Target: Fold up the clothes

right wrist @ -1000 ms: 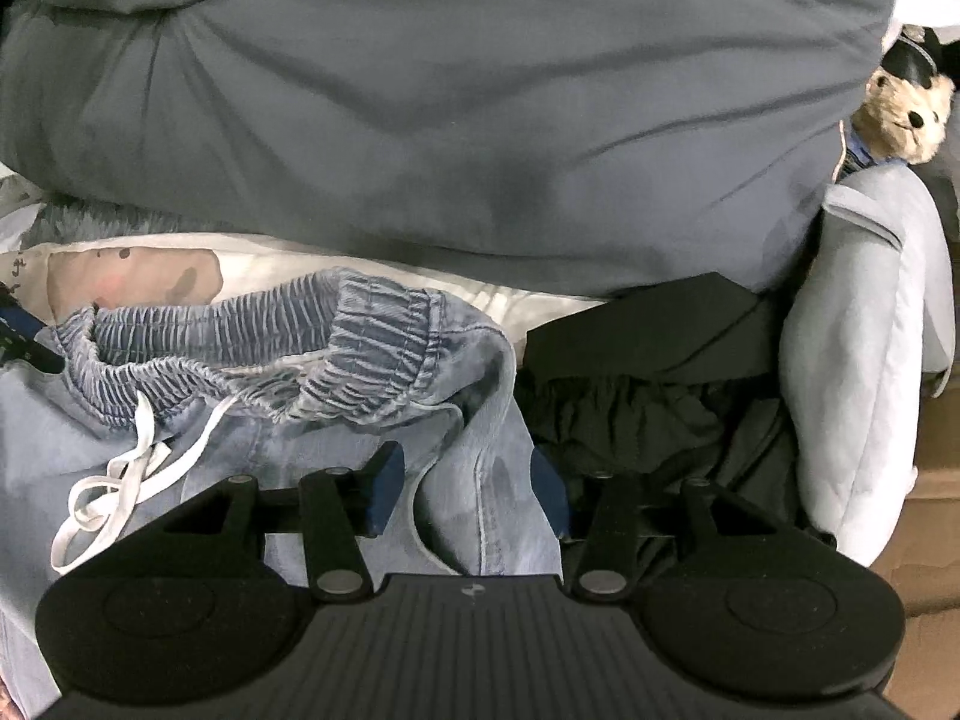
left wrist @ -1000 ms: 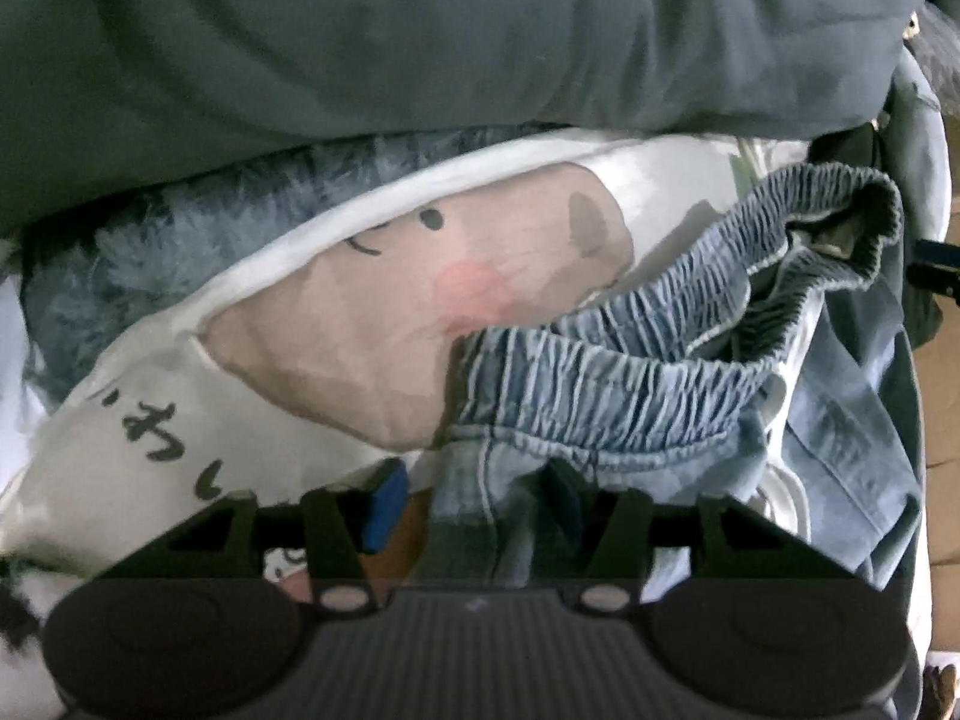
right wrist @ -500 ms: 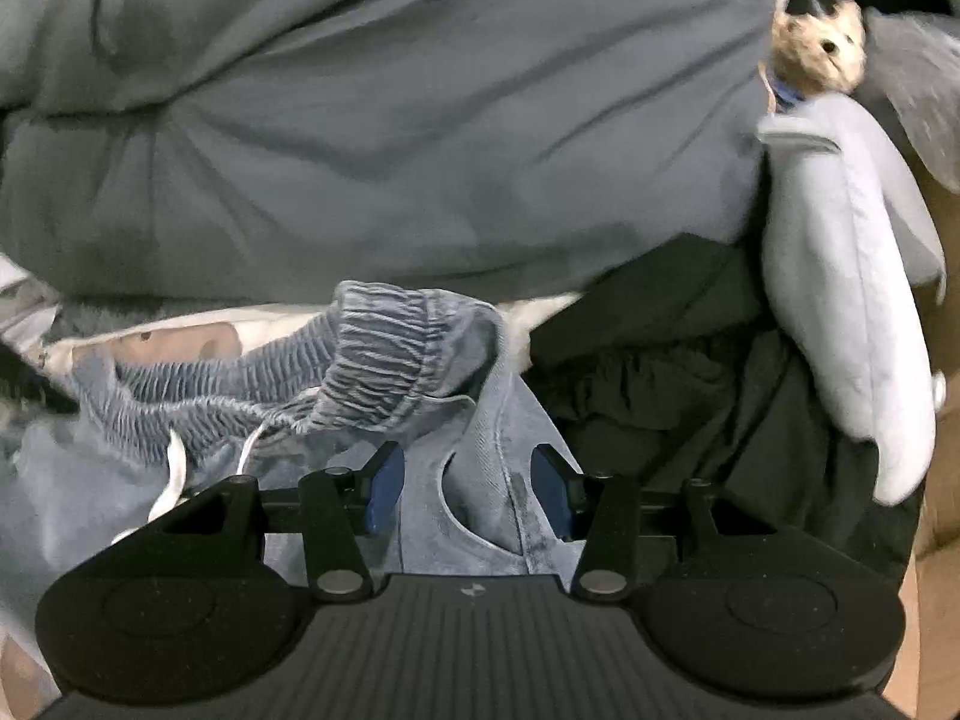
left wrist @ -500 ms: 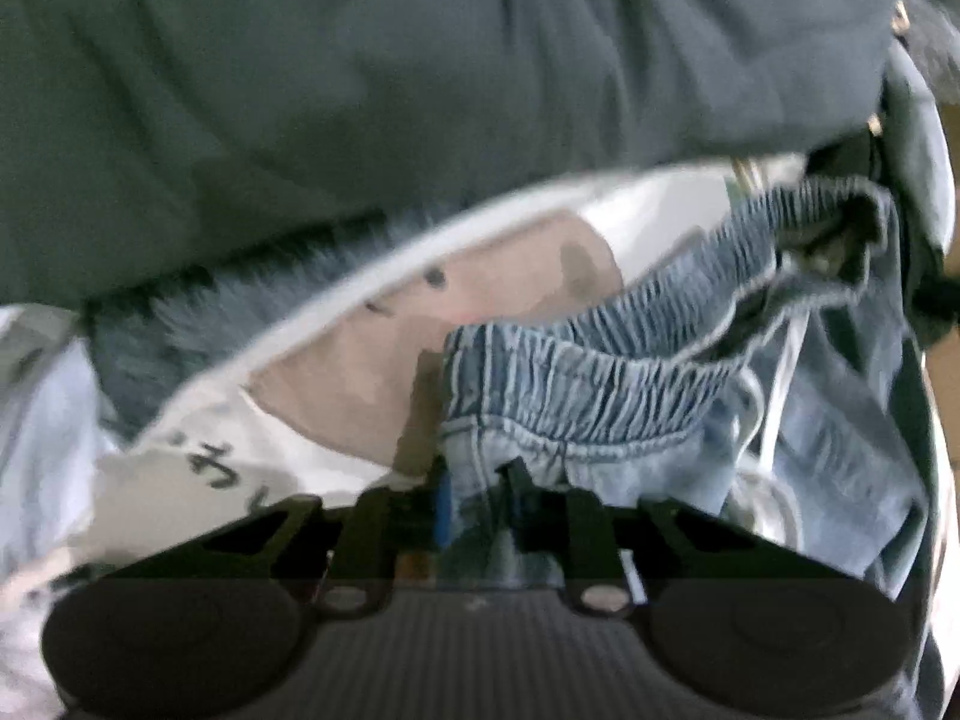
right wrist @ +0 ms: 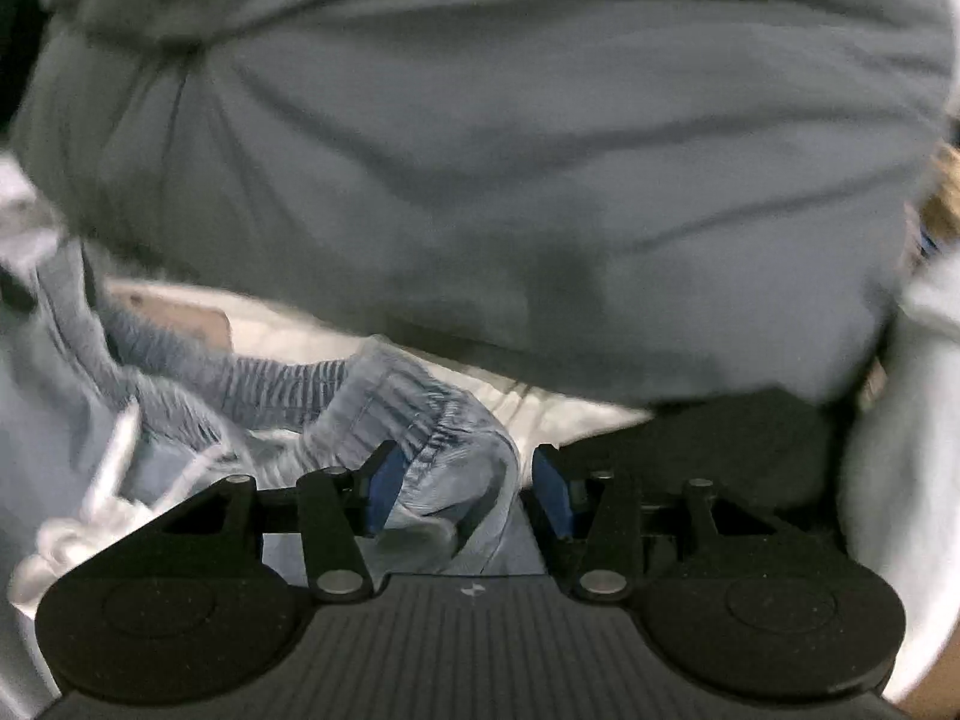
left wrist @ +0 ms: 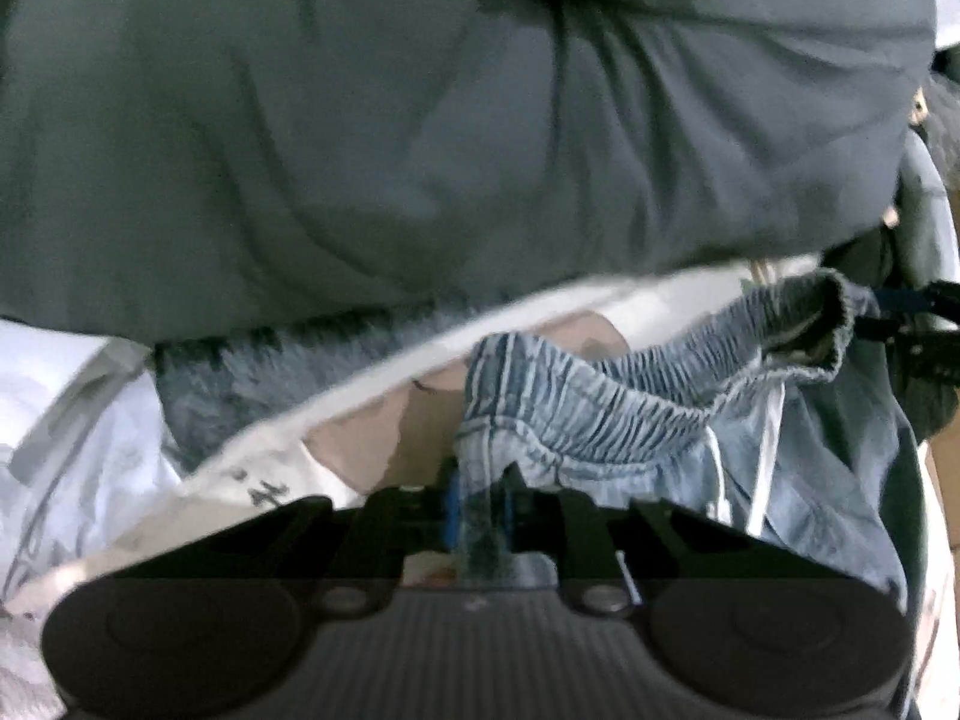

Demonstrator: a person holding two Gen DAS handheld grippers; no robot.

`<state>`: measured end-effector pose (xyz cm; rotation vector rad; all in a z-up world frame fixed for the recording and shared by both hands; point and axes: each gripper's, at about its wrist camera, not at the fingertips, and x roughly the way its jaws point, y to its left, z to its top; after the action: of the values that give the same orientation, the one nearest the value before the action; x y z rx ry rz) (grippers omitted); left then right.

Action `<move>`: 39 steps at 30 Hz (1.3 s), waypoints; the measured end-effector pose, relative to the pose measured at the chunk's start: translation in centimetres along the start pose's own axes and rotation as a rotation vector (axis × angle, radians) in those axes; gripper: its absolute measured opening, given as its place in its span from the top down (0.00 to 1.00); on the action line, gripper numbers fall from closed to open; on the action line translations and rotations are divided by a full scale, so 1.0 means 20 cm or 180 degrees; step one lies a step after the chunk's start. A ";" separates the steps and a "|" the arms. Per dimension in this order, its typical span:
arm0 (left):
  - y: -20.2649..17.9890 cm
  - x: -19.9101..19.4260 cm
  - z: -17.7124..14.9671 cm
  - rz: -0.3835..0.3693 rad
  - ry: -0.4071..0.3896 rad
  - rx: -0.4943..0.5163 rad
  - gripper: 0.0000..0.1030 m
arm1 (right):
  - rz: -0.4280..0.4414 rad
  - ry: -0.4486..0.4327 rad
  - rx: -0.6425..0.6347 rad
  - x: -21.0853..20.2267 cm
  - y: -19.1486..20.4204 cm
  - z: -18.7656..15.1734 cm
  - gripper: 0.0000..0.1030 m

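Note:
Light blue jeans (left wrist: 600, 414) with an elastic waistband and a white drawstring (left wrist: 768, 450) lie crumpled on a bed. My left gripper (left wrist: 480, 504) is shut on the left end of the waistband, its blue pads pinching the denim, which hangs lifted from it. In the right wrist view the other end of the waistband (right wrist: 420, 414) bulges between the pads of my right gripper (right wrist: 462, 486). That gripper is open, with a gap showing beside its right pad. The drawstring (right wrist: 114, 468) trails at the left, blurred.
A big grey duvet (left wrist: 420, 150) fills the upper half of both views (right wrist: 480, 150). Under the jeans lies a white cushion with a beige cartoon print (left wrist: 360, 438), beside fluffy blue-grey fabric (left wrist: 270, 360). A black garment (right wrist: 720, 444) and a pale grey cushion (right wrist: 900, 420) lie to the right.
My left gripper has closed on the waistband and risen, pulling the denim up. My right gripper has shifted so the waistband's right corner now sits between its open pads.

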<state>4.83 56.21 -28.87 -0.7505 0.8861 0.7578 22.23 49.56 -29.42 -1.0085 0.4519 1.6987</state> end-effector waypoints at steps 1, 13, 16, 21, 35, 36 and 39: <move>0.02 0.00 0.00 -0.0005 -0.0019 -0.0045 0.92 | 0.0021 0.0022 -0.0048 0.04 0.00 0.01 0.47; 0.15 0.27 -0.02 -0.0098 0.0379 -0.0263 0.77 | 0.0190 0.0527 0.0203 0.45 -0.06 0.08 0.57; 0.16 0.29 0.00 -0.0145 0.0401 -0.0328 0.74 | 0.0254 0.0638 0.0269 0.46 -0.10 0.07 0.45; 0.21 0.30 0.00 -0.0338 0.0392 -0.0395 0.74 | 0.0518 0.0859 0.0256 0.40 -0.16 0.04 0.44; 0.20 0.25 0.07 -0.0525 0.0344 -0.0476 0.50 | 0.0502 0.0935 0.0095 0.52 -0.11 0.02 0.44; 0.20 0.29 0.07 -0.0512 0.0372 -0.0464 0.50 | 0.0484 0.0917 0.0095 0.52 -0.10 0.02 0.44; 0.19 0.35 0.07 -0.0524 0.0436 -0.0439 0.50 | 0.0448 0.0868 0.0085 0.51 -0.09 0.00 0.44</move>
<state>5.24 61.15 -35.29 -0.9943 0.8889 0.6314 23.03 56.31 -37.33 -1.2188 0.7355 1.6794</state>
